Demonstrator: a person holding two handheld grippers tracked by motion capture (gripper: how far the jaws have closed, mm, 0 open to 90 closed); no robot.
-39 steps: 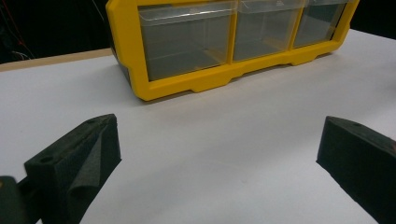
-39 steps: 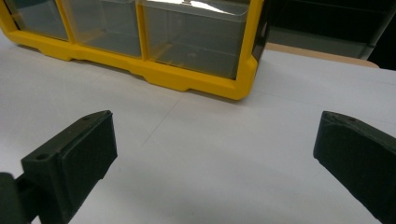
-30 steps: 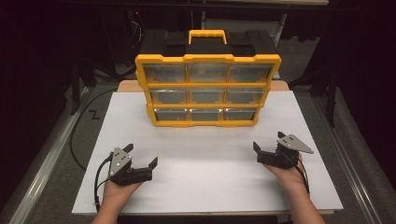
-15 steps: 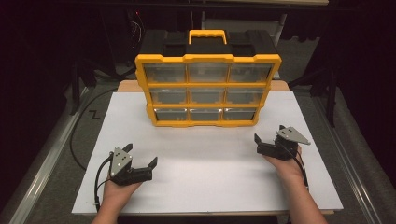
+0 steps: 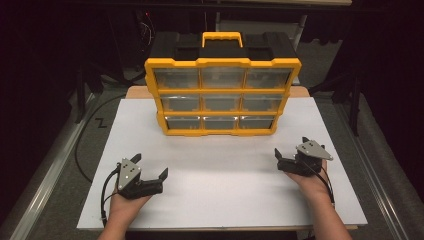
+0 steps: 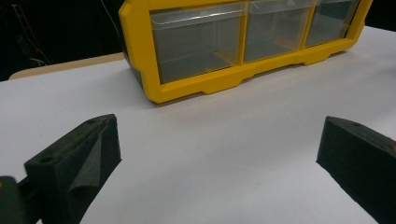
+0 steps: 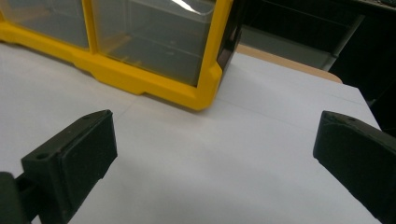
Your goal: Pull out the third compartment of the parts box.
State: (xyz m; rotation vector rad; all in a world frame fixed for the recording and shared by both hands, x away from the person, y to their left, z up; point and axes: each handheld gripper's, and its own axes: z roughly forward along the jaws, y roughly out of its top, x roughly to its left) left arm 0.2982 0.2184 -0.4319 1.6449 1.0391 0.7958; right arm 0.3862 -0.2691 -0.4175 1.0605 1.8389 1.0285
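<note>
Jaws of both grippers stand wide apart and hold nothing. High view: the left gripper rests low over the white table at the near left, held in the person's left hand, with its black cable looping off the near edge. The right gripper sits at the near right in the right hand, its grey three-cornered plate uppermost. A yellow drawer organiser with a black top and yellow carry handle stands upright at the far middle of the table, well apart from both grippers; its front shows three rows of three clear drawers, all pushed in.

Left gripper view: the organiser lies ahead and above the spread jaws, bottom-row drawers facing the camera, bare table between.

Right gripper view: the organiser's lower right corner stands ahead and to the left, clear of the jaws, which are spread wide over white table.
</note>
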